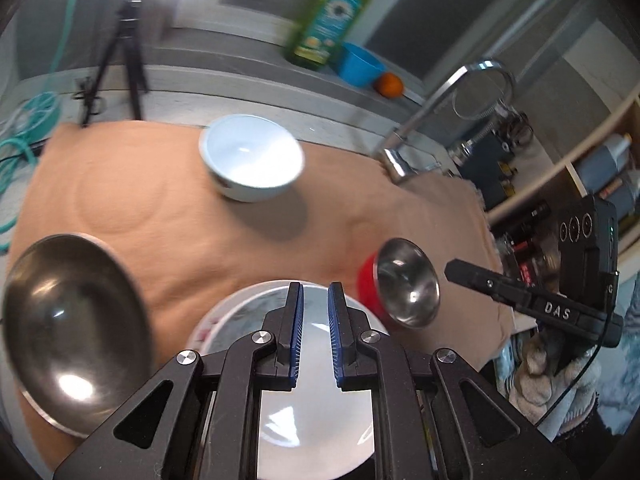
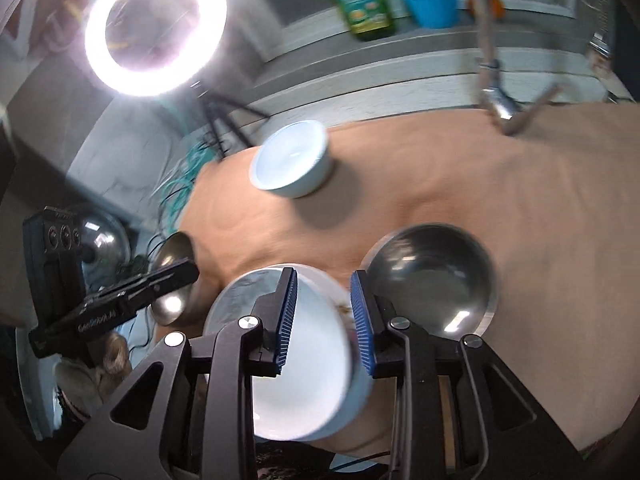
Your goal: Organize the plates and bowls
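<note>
The left gripper (image 1: 316, 300) hangs over a white bowl (image 1: 312, 368) on the tan cloth (image 1: 168, 184). Its two blue fingers (image 1: 297, 320) sit a small way apart and hold nothing. They do not touch the bowl as far as the picture shows. A big metal bowl (image 1: 76, 320) lies just to the left of it, and a small metal bowl (image 1: 408, 284) with a red outside lies to the right. Another white bowl (image 1: 252, 158) sits farther back on the cloth. The right gripper (image 2: 324, 312) has its fingers (image 2: 362, 320) open wider, with one on each side of the rim of a tilted white bowl (image 2: 296, 356). I cannot tell if the pads press on the rim. A metal bowl (image 2: 436, 276) sits just right of it, and a far white bowl (image 2: 292, 158) is behind.
</note>
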The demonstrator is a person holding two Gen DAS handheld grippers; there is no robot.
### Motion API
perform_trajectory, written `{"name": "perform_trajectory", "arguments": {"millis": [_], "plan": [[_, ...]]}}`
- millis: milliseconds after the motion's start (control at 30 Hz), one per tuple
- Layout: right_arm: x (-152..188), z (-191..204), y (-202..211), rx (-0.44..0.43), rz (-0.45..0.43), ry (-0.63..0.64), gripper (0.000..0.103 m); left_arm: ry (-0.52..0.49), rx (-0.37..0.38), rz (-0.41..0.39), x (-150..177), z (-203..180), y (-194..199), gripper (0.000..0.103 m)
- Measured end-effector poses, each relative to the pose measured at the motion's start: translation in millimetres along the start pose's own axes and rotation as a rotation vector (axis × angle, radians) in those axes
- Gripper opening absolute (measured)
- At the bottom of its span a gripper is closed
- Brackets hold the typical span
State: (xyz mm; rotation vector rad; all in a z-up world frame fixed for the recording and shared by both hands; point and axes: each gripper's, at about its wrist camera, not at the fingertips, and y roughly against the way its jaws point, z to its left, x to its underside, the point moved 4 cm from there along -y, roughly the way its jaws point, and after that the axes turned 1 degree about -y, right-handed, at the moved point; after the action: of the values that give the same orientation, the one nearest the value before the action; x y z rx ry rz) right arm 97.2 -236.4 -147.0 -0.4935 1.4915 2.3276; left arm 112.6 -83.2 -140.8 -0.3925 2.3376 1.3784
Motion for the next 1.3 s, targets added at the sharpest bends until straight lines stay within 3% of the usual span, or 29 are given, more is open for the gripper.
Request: {"name": "perform_trajectory", "arguments": {"millis": [167, 367, 1000, 1067, 1300], "plan": [[2, -55, 11, 0.093, -0.019, -0.093, 0.028, -0.049, 0.049, 0.069, 0, -34, -34, 0.011], [8, -97, 6, 0.124, 0.009, -0.166, 0.028, -0.055, 0.088, 0.142, -1, -52, -67, 0.011], [19, -120, -21, 0.077, 0.088, -0.228, 0.028, -0.058, 0.081, 0.213, -3, -59, -97, 0.011], [21, -122, -23, 0.069, 0.093, -0.236, 0.02, -0.056, 0.08, 0.213, -3, -59, -98, 0.011], [24, -123, -29, 0.051, 0.11, -0.247, 0.012, -0.058, 0.062, 0.229, 0, -57, -105, 0.008]]}}
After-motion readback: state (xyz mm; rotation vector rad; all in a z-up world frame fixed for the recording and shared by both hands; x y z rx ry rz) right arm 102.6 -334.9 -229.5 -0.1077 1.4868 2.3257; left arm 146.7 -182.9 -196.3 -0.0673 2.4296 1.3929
